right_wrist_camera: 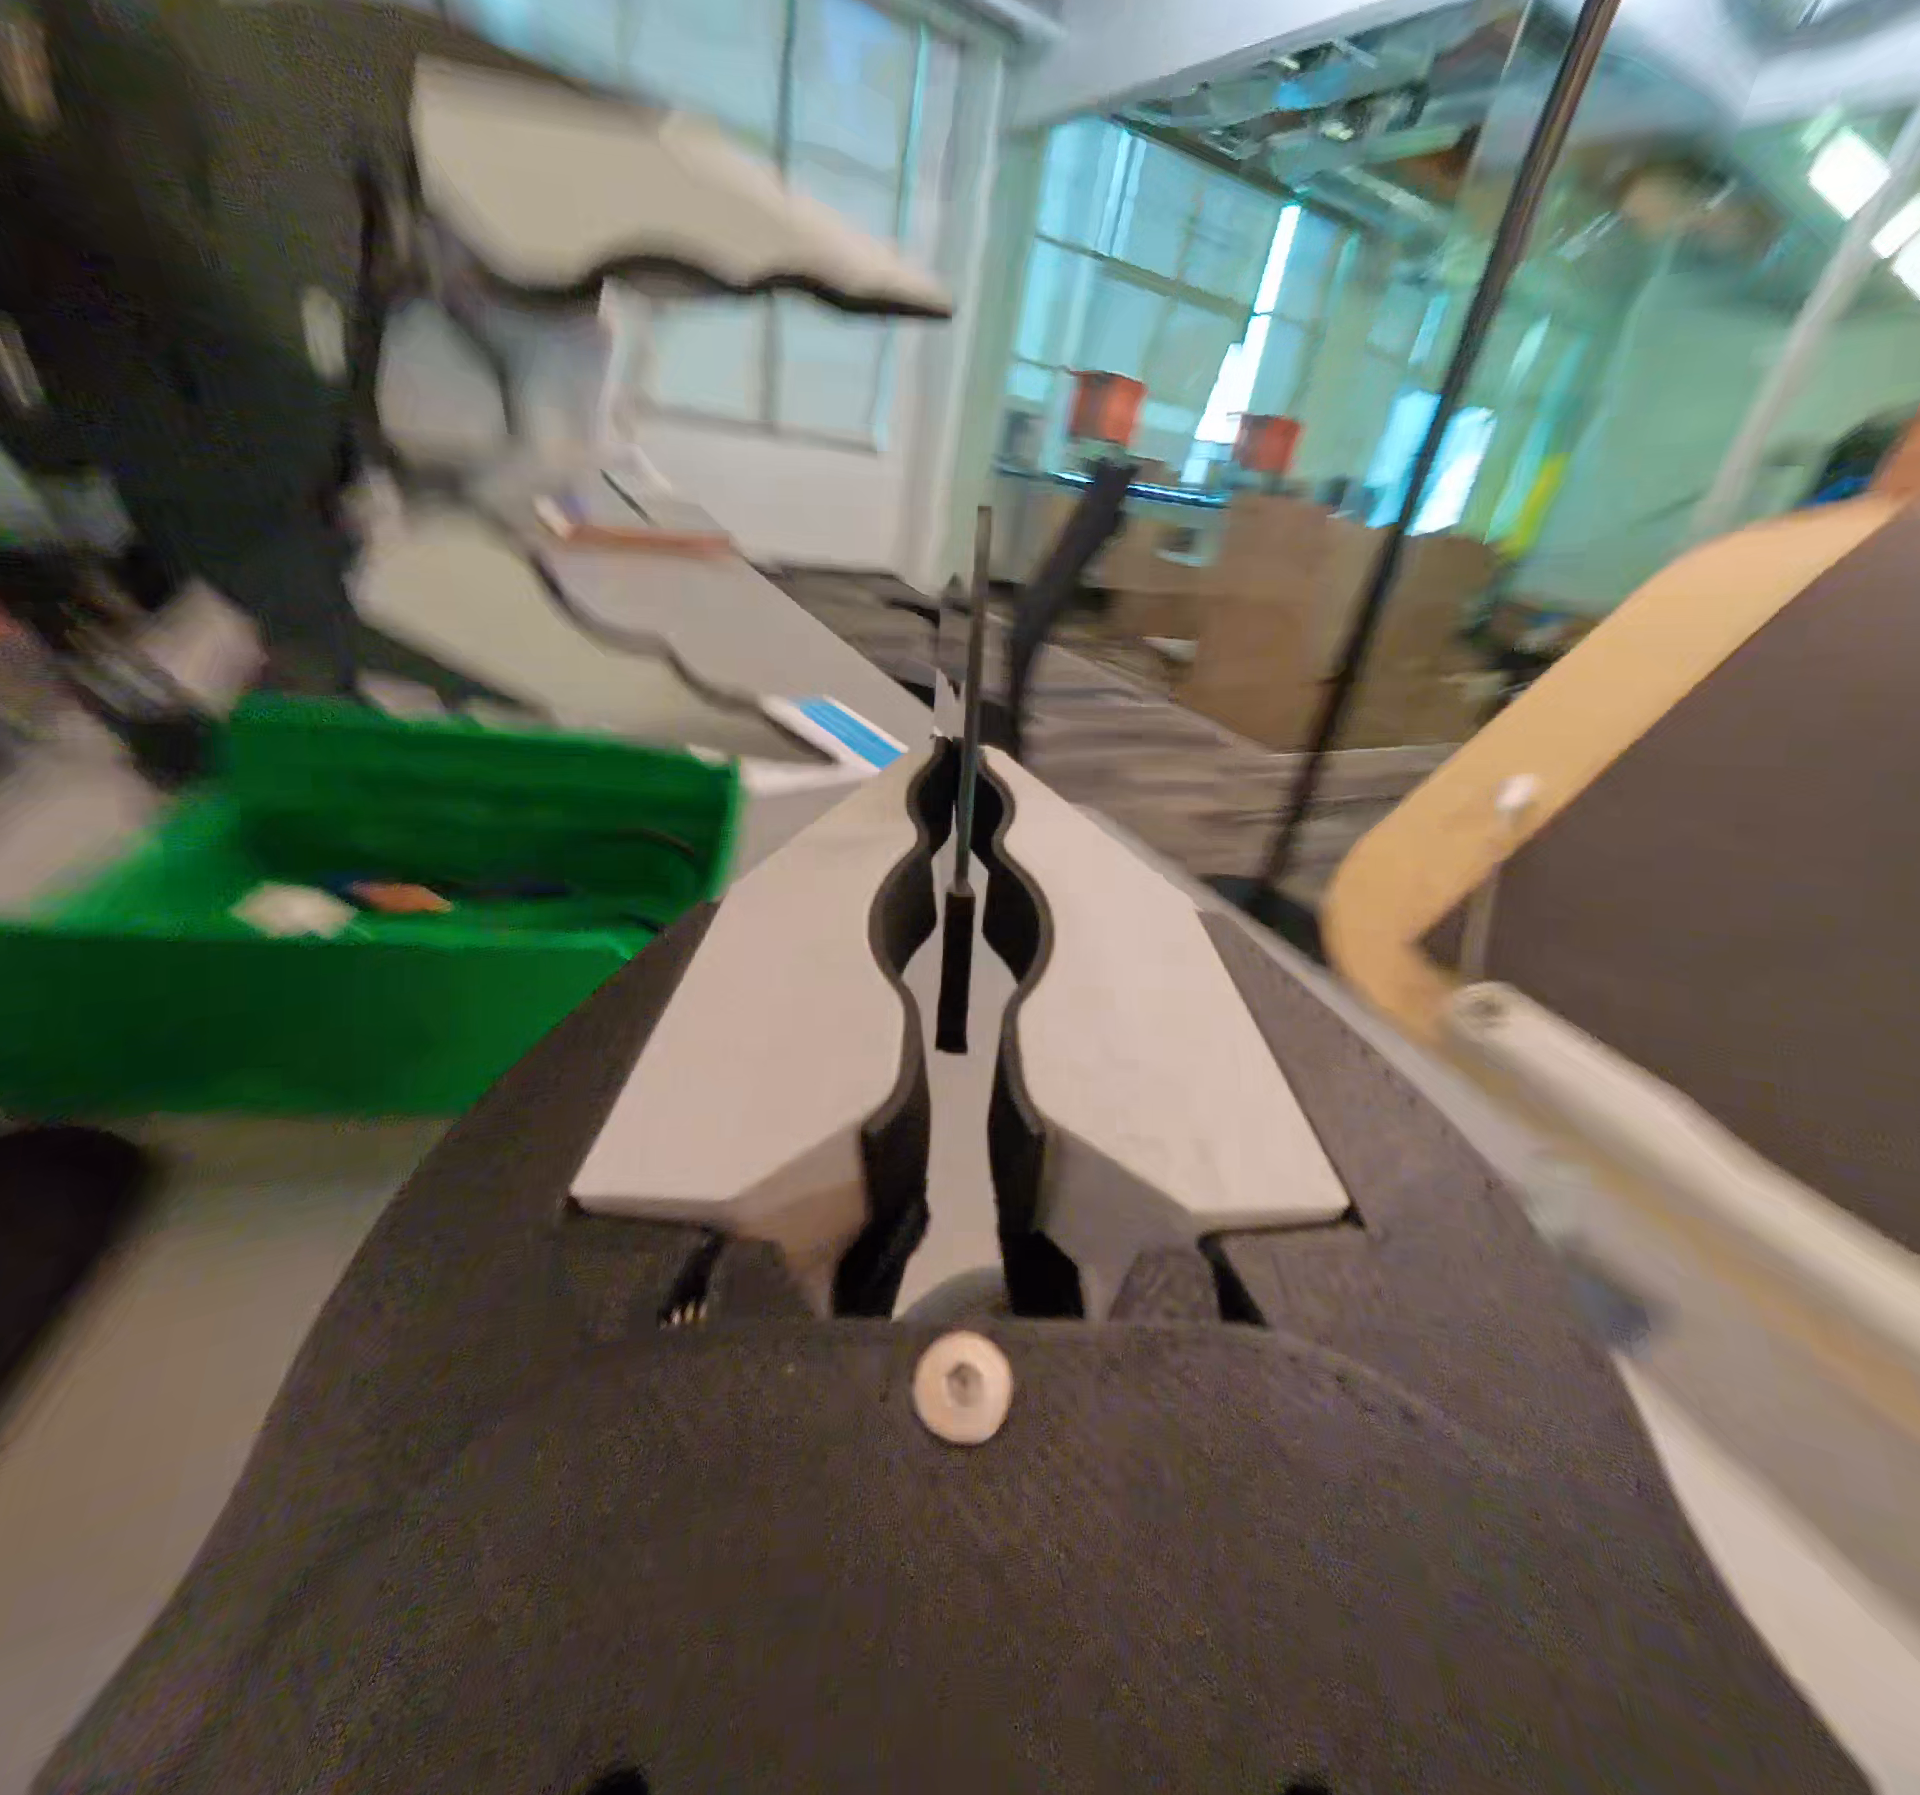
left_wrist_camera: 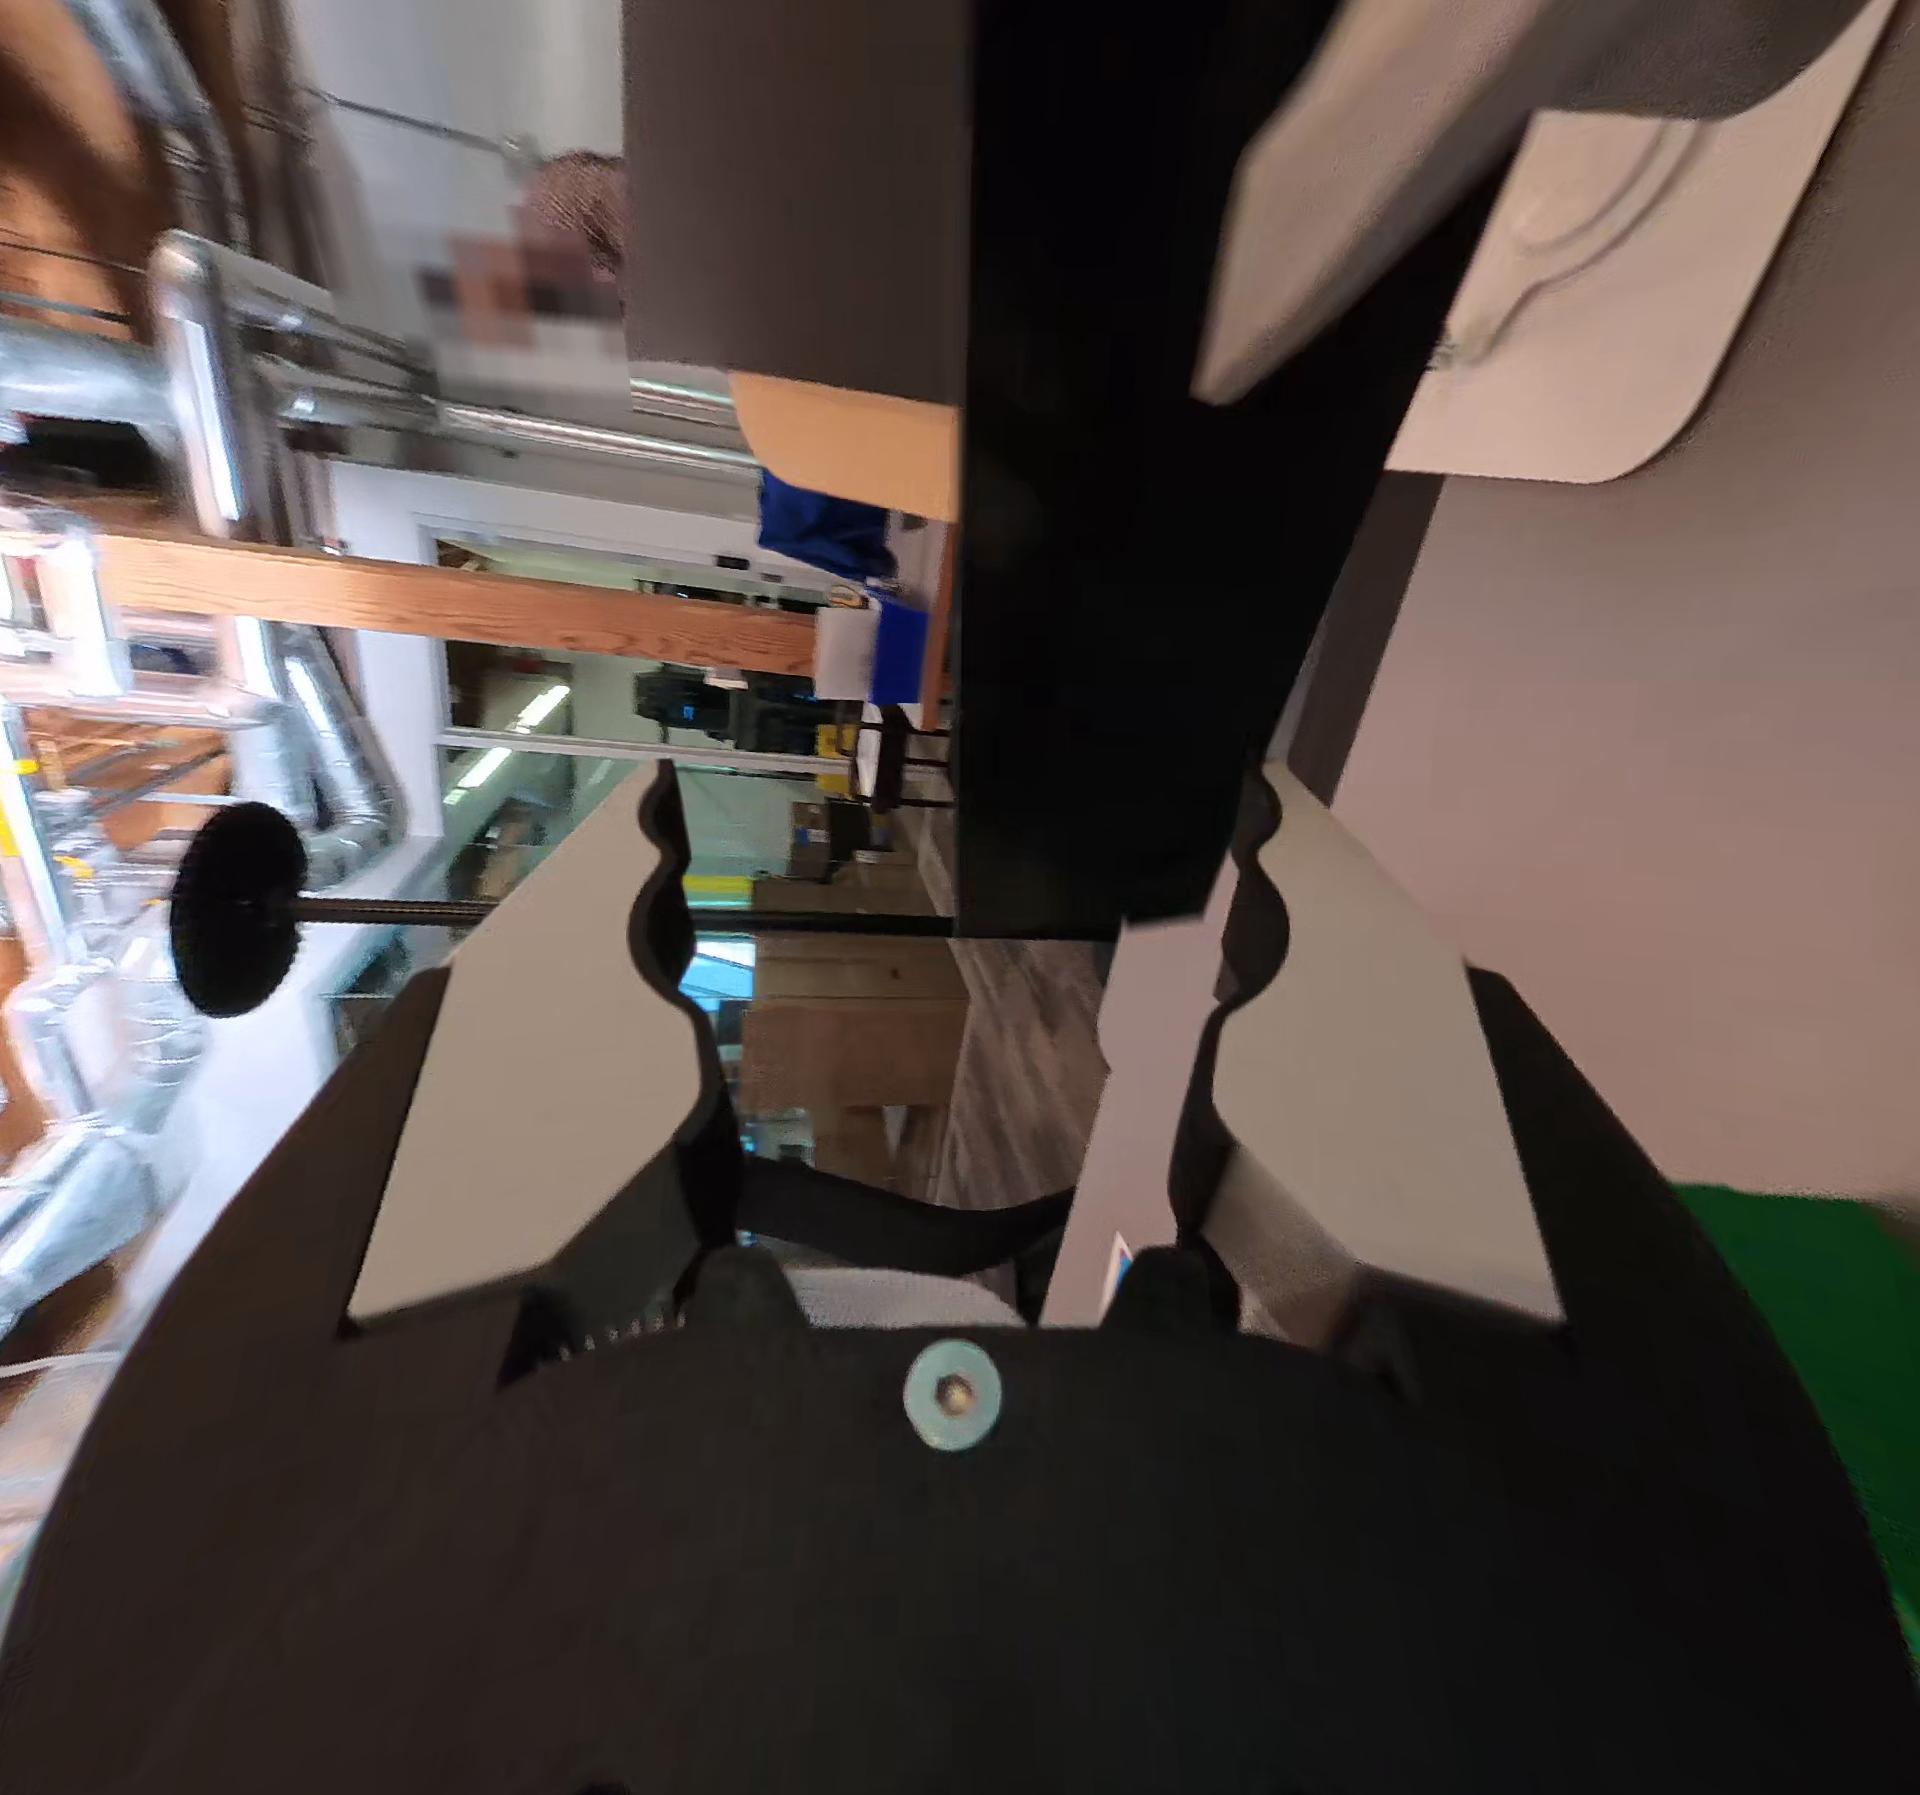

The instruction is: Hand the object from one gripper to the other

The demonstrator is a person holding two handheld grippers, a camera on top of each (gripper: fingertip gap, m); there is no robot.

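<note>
A thin flat black plate [left_wrist_camera: 1122, 457] hangs in the air in front of my left gripper [left_wrist_camera: 961, 789]. The left gripper is open, and the plate's near end lies between its grey fingertips, closer to the right-hand finger [left_wrist_camera: 1351, 966]. My right gripper [right_wrist_camera: 961, 758] is shut on the same plate [right_wrist_camera: 975, 665], seen edge-on as a thin dark line rising from its tips. One grey finger [left_wrist_camera: 1455, 135] of the right gripper shows over the plate in the left wrist view. In the right wrist view the open left gripper [right_wrist_camera: 925, 509] reaches in from the left, blurred.
A green bin [right_wrist_camera: 364, 914] stands on the pale table [right_wrist_camera: 156, 1330] to the left; it also shows in the left wrist view [left_wrist_camera: 1818, 1330]. A chair with a wooden rim [right_wrist_camera: 1558, 706] is close on the right. A black stand with a rod [right_wrist_camera: 1455, 395] rises behind.
</note>
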